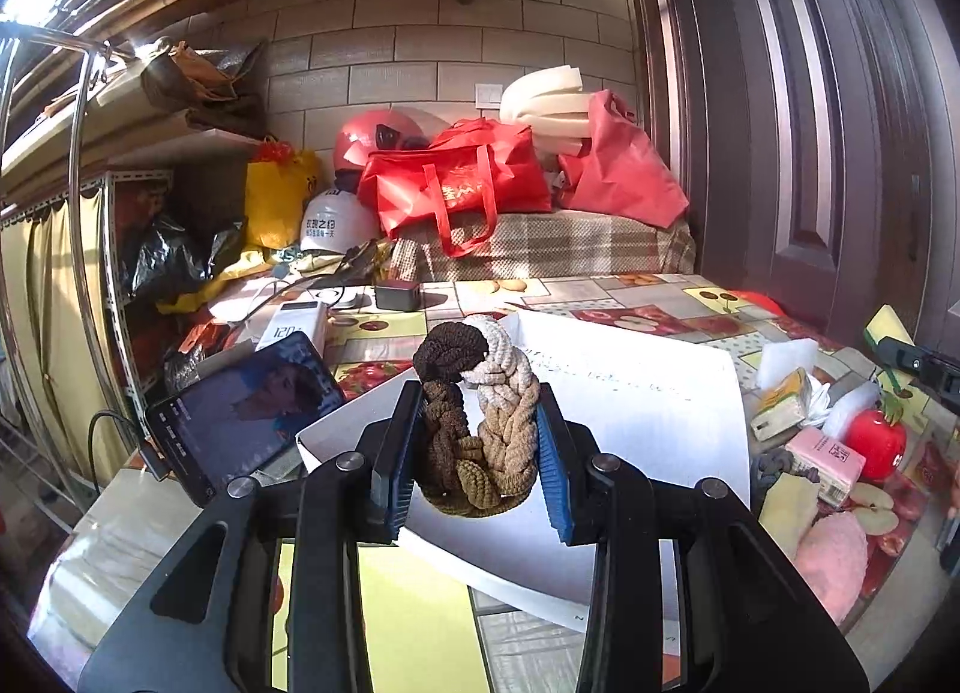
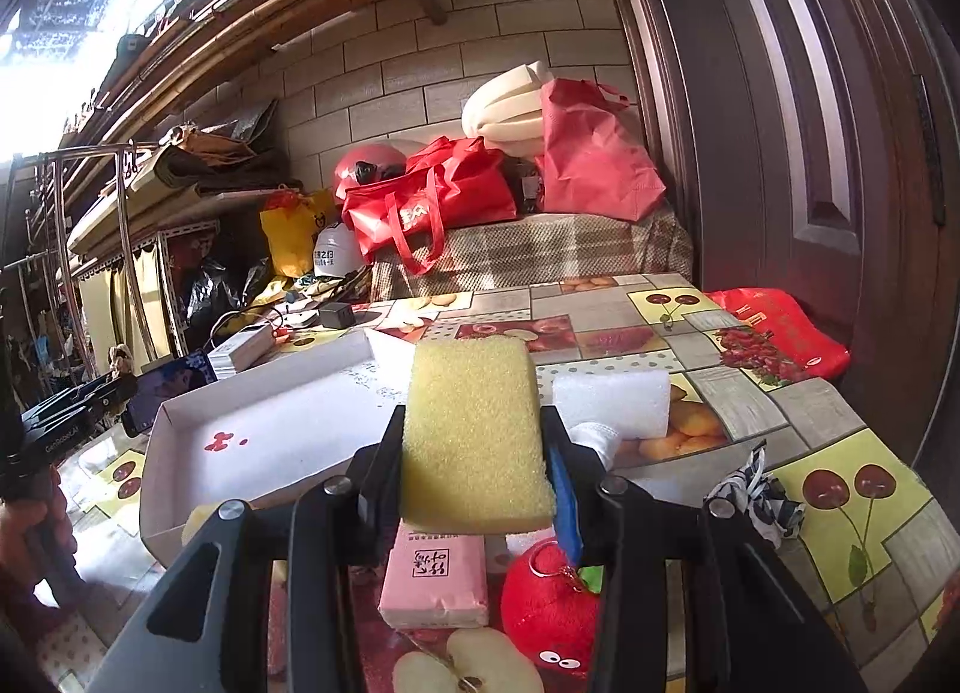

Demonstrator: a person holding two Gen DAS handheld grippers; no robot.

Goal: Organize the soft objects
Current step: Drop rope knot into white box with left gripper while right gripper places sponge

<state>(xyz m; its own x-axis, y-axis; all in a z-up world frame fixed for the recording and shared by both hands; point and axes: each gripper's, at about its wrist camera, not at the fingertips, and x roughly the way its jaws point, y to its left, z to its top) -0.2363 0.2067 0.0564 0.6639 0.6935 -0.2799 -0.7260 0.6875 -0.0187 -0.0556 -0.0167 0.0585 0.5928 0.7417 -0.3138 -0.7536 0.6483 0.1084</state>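
Note:
My left gripper (image 1: 480,453) is shut on a braided hair scrunchie (image 1: 480,423) in brown, tan and white, held above the white shallow box (image 1: 660,393). My right gripper (image 2: 474,453) is shut on a yellow sponge (image 2: 474,429), held above the table to the right of the white box (image 2: 252,435). The right gripper with the sponge also shows at the right edge of the left wrist view (image 1: 918,363). The left gripper shows at the left edge of the right wrist view (image 2: 72,411).
On the fruit-patterned tablecloth (image 2: 810,411) lie a white foam block (image 2: 612,402), a pink tissue pack (image 2: 435,579), a red plush apple (image 2: 552,603), a patterned cloth (image 2: 756,495) and a pink plush (image 1: 834,561). A phone (image 1: 240,417) stands left of the box. Red bags (image 1: 456,183) sit behind.

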